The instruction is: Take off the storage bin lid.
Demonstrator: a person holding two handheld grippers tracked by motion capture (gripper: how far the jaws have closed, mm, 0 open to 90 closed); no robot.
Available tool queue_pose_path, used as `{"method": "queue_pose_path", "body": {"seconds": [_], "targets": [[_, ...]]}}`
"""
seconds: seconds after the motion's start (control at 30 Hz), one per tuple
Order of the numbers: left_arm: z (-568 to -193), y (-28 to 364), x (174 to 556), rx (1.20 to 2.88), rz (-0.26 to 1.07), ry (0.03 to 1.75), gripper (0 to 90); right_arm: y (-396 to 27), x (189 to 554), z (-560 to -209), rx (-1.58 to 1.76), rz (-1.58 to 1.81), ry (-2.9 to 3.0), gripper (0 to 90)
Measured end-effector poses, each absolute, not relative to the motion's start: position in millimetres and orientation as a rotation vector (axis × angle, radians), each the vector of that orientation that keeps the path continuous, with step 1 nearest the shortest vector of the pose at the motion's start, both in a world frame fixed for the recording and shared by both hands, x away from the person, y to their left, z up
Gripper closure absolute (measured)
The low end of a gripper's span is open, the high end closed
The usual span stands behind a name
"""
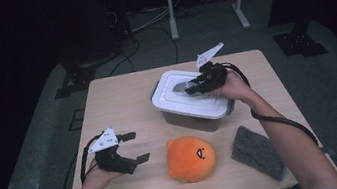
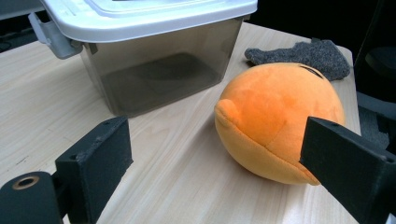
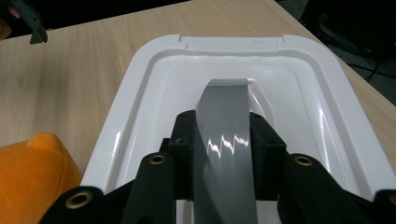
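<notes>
Two claws to mind: my right claw (image 1: 190,87) pinches the grey handle (image 3: 224,154) on the box lid (image 1: 170,105) mid-tabletop (image 1: 122,101), so I'd lift straight up, left claw (image 1: 131,148) spread beside the orange plush (image 1: 191,158).

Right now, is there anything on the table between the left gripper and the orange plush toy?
No. In the left gripper view, bare wooden table lies between the open left gripper and the orange plush toy. The high view shows the same gap.

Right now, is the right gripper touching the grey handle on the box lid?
Touching. The right gripper view shows the right gripper with both jaws pressed against the sides of the grey handle.
</notes>
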State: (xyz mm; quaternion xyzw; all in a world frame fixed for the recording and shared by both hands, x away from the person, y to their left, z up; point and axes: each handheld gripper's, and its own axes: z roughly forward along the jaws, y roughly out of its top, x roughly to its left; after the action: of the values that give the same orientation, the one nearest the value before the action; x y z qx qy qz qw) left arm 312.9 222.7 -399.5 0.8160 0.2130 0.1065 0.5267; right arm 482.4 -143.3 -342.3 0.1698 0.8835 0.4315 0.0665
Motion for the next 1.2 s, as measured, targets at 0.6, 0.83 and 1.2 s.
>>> {"method": "queue_pose_path", "body": {"seconds": [0.6,0.83,1.2], "targets": [[-399.3,223.2,312.6,1.950,0.254,0.508,8.4,-124.6,482.3,-341.5,0.443,1.301,2.691,66.1],[-399.5,223.3,312.5,1.952,0.252,0.510,8.4,-116.7,482.4,-340.9,0.413,1.296,2.705,66.1],[-399.5,223.4,312.2,1.952,0.250,0.508,8.4,-108.5,480.4,-341.5,0.401,1.314,2.709,66.1]]}}
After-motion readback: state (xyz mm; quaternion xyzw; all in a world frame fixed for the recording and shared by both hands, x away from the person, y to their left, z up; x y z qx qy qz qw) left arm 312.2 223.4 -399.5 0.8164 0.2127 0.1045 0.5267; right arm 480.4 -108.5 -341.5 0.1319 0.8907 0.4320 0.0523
